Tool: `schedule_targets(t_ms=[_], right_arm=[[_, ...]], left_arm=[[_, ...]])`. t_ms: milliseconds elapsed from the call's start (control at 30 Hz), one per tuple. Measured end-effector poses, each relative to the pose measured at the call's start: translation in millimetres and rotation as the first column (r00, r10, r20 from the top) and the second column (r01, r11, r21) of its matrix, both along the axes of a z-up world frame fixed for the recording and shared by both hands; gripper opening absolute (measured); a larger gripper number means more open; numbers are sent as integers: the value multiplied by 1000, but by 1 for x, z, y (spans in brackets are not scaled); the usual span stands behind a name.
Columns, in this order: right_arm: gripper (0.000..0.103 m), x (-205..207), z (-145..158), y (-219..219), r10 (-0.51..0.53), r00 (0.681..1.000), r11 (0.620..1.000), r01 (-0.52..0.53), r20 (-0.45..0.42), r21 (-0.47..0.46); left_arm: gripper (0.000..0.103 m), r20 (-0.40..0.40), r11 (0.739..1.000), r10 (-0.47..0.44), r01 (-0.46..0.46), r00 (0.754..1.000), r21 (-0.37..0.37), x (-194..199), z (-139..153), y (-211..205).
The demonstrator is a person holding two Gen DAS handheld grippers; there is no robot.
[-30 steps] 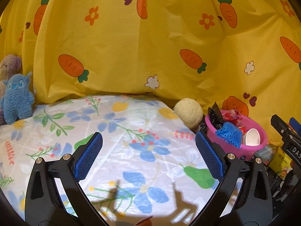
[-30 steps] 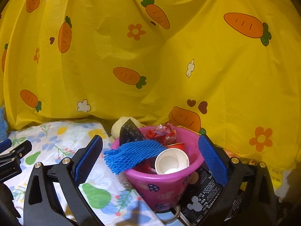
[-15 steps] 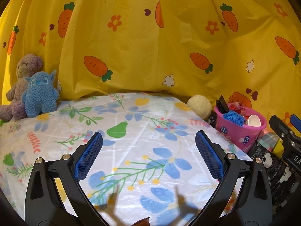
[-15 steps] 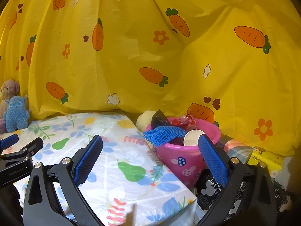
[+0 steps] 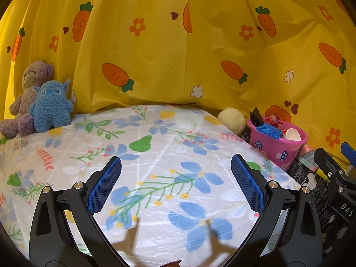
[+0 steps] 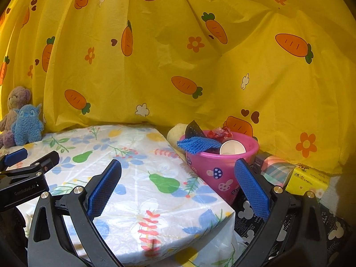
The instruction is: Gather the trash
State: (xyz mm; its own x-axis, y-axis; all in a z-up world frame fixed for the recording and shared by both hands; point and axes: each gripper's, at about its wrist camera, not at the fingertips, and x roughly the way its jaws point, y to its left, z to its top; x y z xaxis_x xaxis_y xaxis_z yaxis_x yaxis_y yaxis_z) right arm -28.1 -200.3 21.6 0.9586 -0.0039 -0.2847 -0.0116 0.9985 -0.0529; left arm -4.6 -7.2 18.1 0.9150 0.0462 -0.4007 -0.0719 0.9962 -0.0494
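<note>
A pink bucket (image 6: 218, 173) stands off the table's right edge, also in the left wrist view (image 5: 273, 146). It holds a blue net (image 6: 195, 145), a white paper cup (image 6: 232, 148), a red wrapper (image 6: 219, 132) and a black wrapper (image 6: 193, 130). My left gripper (image 5: 175, 173) is open and empty above the flowered tablecloth (image 5: 155, 155). My right gripper (image 6: 178, 178) is open and empty above the table's right corner, short of the bucket.
Two plush toys, one brown (image 5: 24, 93) and one blue (image 5: 50, 106), sit at the table's back left. A cream ball (image 5: 231, 120) lies beside the bucket. A yellow tissue pack (image 6: 307, 181) and black patterned bags (image 6: 329, 224) lie to the right. Yellow carrot curtain behind.
Both grippers have pulled back and away from the bucket, so more of the table and the plush toys show. Both stay open.
</note>
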Motion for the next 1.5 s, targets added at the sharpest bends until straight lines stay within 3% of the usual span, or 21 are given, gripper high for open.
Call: schedule_targets(t_ms=[1500], right_arm=[[98, -7, 3, 10, 24, 1000, 1000, -24, 15, -7]], left_arm=[[97, 21, 1000, -1, 1, 1000, -8, -10, 10, -2]])
